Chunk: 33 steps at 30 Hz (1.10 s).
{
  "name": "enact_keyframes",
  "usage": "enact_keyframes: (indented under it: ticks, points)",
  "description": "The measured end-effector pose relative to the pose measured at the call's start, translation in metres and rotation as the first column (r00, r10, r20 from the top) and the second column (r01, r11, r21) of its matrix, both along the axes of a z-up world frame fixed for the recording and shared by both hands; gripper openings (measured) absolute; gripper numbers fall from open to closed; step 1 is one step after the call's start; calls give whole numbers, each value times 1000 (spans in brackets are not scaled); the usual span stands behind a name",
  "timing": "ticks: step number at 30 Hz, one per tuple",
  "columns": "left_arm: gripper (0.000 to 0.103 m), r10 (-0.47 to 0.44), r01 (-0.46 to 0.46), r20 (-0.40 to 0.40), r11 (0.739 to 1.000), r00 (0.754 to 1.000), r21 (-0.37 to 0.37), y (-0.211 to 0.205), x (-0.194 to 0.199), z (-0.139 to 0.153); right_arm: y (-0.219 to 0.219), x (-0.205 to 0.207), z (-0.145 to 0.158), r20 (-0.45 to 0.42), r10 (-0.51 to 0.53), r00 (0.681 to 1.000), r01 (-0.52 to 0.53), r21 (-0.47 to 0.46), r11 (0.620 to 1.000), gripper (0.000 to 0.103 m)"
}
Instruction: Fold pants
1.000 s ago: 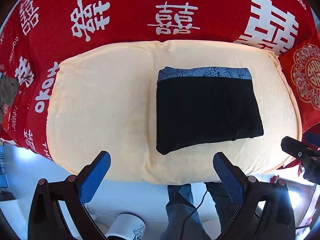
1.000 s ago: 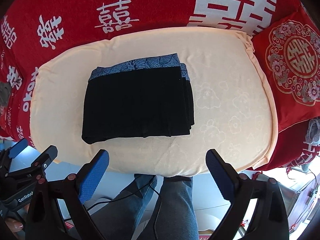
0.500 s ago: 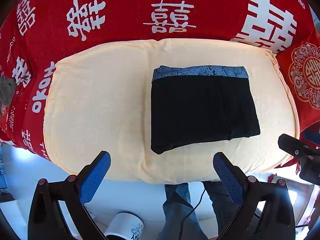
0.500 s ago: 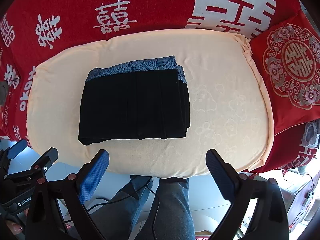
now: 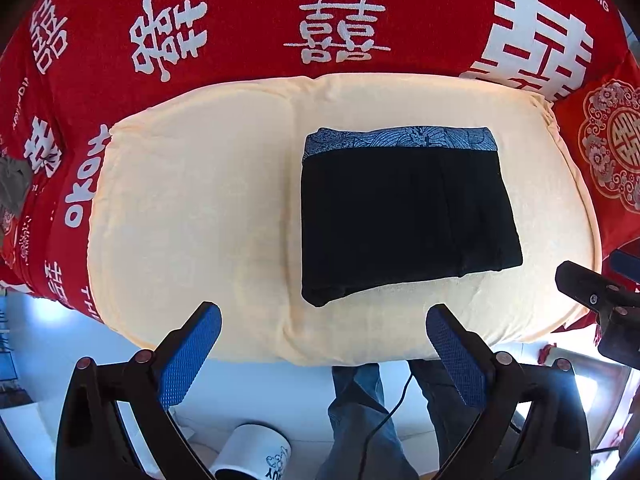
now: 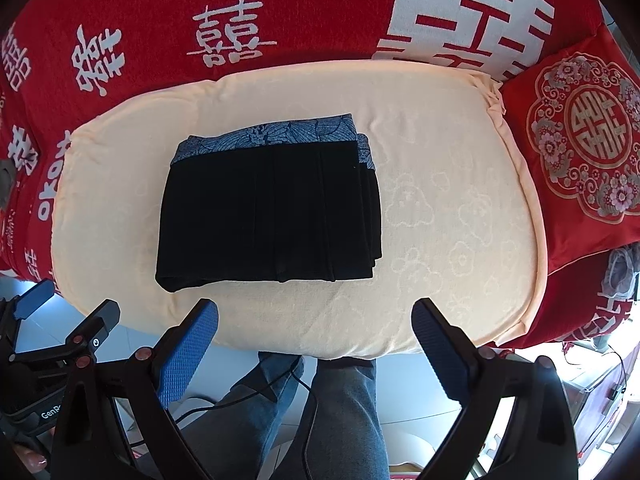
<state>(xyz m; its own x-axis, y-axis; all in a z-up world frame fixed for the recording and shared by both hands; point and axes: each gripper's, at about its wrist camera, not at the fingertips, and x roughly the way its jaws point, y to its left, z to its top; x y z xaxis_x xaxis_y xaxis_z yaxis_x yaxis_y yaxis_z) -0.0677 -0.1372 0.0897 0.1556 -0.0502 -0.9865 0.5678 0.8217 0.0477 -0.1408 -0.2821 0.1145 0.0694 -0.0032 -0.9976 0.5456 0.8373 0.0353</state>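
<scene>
Both grippers empty (pants (image 5: 404,216) folded)

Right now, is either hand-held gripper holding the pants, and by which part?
Nothing is held. The left hand-held gripper and right hand-held gripper are both open, short of the folded pants lying on the cream cushion.

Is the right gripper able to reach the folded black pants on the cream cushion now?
Probably yes: the right gripper is open, holds nothing, and faces the folded black pants across bare cream cushion.
</scene>
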Motion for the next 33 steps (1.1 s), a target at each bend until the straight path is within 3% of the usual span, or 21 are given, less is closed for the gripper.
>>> enact_keyframes:
  ticks: [33]
  points:
    - [103,-19,19,-1,1000,1000,7,-2,2,-1,2,0,-5,-8,2,1000,-2,0,1000,98]
